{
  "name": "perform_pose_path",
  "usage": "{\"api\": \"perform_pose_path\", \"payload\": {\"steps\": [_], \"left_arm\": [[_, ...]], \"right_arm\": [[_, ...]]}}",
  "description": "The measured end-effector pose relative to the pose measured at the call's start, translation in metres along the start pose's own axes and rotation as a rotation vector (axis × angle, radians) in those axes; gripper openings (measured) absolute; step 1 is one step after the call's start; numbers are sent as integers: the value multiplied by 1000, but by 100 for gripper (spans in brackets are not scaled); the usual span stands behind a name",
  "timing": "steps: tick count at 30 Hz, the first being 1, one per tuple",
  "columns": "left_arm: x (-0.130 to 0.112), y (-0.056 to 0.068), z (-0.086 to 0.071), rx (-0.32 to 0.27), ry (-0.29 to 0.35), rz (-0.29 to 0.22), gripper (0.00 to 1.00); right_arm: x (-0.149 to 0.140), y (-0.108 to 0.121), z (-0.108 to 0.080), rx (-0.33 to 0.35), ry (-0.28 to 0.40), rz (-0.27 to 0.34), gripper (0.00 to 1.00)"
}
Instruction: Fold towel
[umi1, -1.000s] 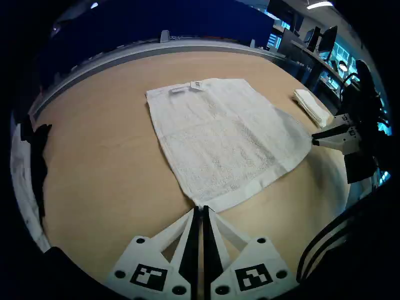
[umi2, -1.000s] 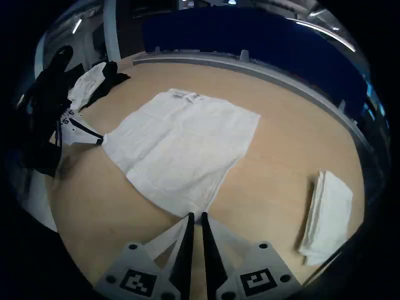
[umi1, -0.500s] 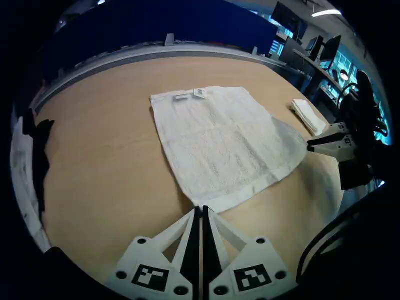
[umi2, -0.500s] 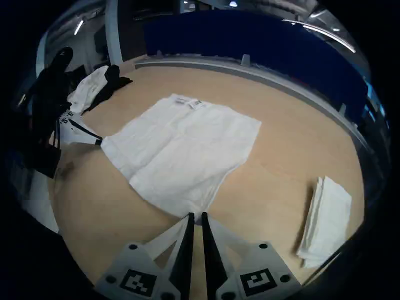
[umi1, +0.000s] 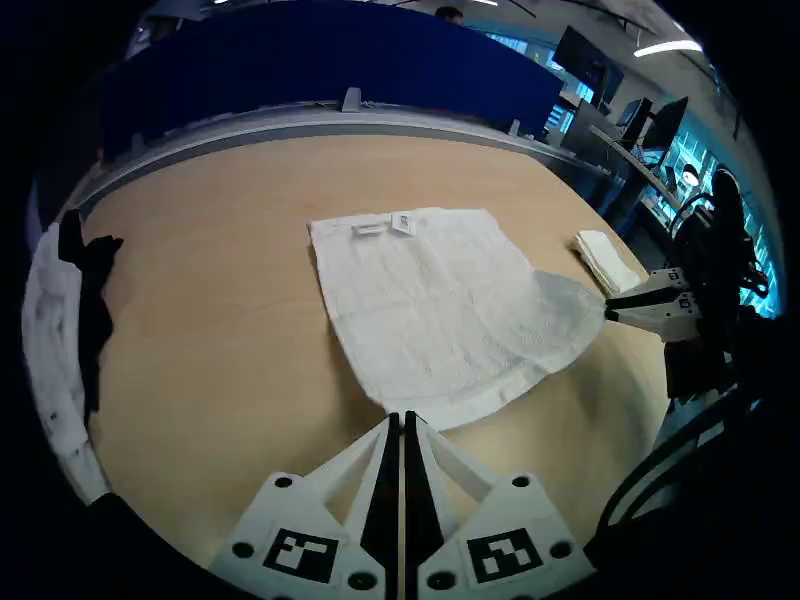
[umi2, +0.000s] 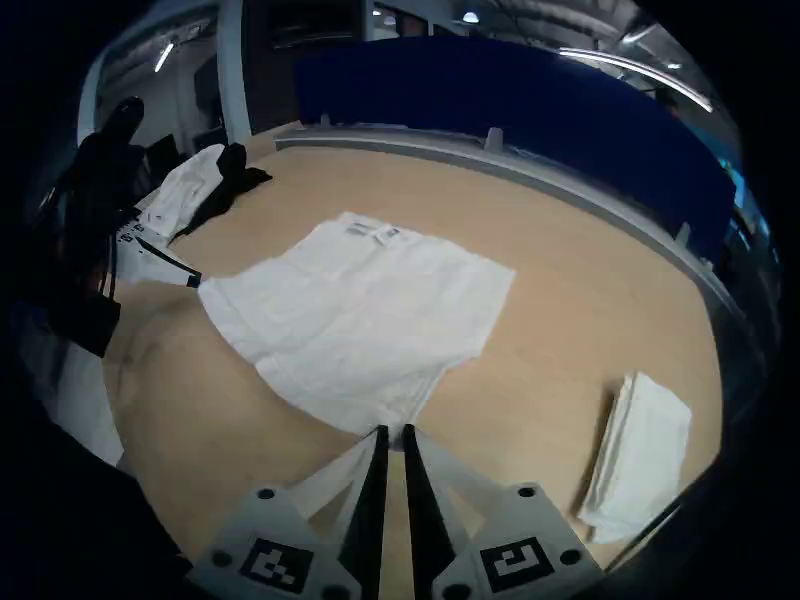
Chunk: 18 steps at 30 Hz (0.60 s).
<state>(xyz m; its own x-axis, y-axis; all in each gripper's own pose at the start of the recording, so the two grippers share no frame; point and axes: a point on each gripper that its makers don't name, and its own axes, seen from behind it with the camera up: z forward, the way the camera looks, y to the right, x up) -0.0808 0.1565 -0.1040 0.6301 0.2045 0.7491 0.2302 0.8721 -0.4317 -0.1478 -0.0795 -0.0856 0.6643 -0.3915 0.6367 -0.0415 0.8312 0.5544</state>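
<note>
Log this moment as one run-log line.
left gripper: shut on towel corner | right gripper: shut on other near corner | near edge: raised off table | far edge: flat

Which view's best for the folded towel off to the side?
Right gripper view: the folded towel lies near and large on the table, its layered edge showing. The left gripper view shows it small and far, past the spread towel, beside the right gripper.
</note>
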Motion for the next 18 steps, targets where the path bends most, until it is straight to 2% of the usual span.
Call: {"api": "perform_pose_path", "payload": {"steps": [9, 14, 18], "left_arm": [[19, 0, -25, 0, 45, -59, 3], [26, 0, -39, 1, 63, -67, 3], [22, 1, -43, -2, 58, -69, 3]], "right_arm": [[17, -3, -16, 4, 26, 4, 11], [20, -4, -28, 4, 26, -1, 11], [16, -5, -32, 4, 16, -6, 11]]}}
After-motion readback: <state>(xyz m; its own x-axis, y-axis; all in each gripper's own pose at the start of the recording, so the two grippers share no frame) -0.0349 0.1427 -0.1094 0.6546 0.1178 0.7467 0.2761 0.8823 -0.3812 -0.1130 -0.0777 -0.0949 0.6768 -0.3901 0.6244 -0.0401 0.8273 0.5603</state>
